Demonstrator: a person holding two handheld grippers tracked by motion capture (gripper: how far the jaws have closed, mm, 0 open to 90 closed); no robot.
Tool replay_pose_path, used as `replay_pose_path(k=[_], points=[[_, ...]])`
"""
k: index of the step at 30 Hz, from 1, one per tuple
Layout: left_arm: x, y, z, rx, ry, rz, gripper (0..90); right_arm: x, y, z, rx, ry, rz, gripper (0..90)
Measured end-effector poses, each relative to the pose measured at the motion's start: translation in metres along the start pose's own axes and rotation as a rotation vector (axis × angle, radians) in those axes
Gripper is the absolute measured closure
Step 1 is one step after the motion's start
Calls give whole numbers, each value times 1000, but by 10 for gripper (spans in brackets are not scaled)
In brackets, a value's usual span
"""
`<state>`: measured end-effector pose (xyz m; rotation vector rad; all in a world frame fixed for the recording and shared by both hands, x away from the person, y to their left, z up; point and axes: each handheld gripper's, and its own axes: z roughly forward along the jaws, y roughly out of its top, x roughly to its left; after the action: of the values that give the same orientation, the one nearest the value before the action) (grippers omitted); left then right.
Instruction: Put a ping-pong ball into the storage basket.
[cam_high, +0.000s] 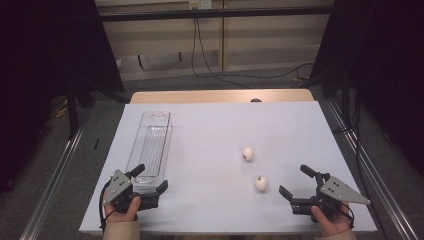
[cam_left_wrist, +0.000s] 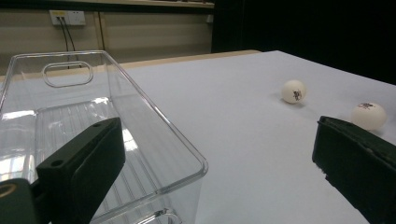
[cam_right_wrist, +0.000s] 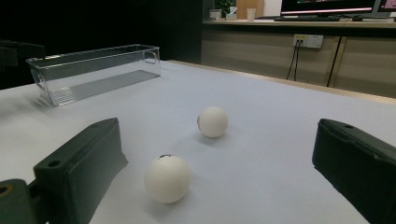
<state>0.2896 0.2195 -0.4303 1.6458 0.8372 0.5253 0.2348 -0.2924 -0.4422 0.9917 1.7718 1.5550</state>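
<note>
resting apart | left gripper (cam_high: 151, 180) released by clear bin (cam_high: 150, 145) | right gripper (cam_high: 296, 181) released near two balls (cam_high: 260, 183)

We see a white-topped table (cam_high: 210, 125) carrying a clear plastic bin (cam_high: 150, 145) at left, two white balls (cam_high: 248, 153) (cam_high: 260, 183) right of centre.

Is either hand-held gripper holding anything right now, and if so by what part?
Nothing is held. The left hand-held gripper is open by the clear bin, and the right hand-held gripper is open near the closer ball.
</note>
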Motion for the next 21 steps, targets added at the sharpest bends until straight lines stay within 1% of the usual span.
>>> replay_pose_path(k=[9,11,15,16,19,21], points=[[-2,1,1,-1,-10,-3,25,0,0,0,2,3,1,14],[-2,1,2,7,-12,6,25,0,0,0,4,3,1,14],[-5,2,4,5,-24,7,25,0,0,1,7,4,-1,14],[-5,2,4,3,-32,8,25,0,0,1,7,5,-1,14],[-6,2,5,3,-40,4,25,0,0,1,7,6,-1,15],[-7,3,6,-1,-44,-7,25,0,0,1,7,8,1,15]])
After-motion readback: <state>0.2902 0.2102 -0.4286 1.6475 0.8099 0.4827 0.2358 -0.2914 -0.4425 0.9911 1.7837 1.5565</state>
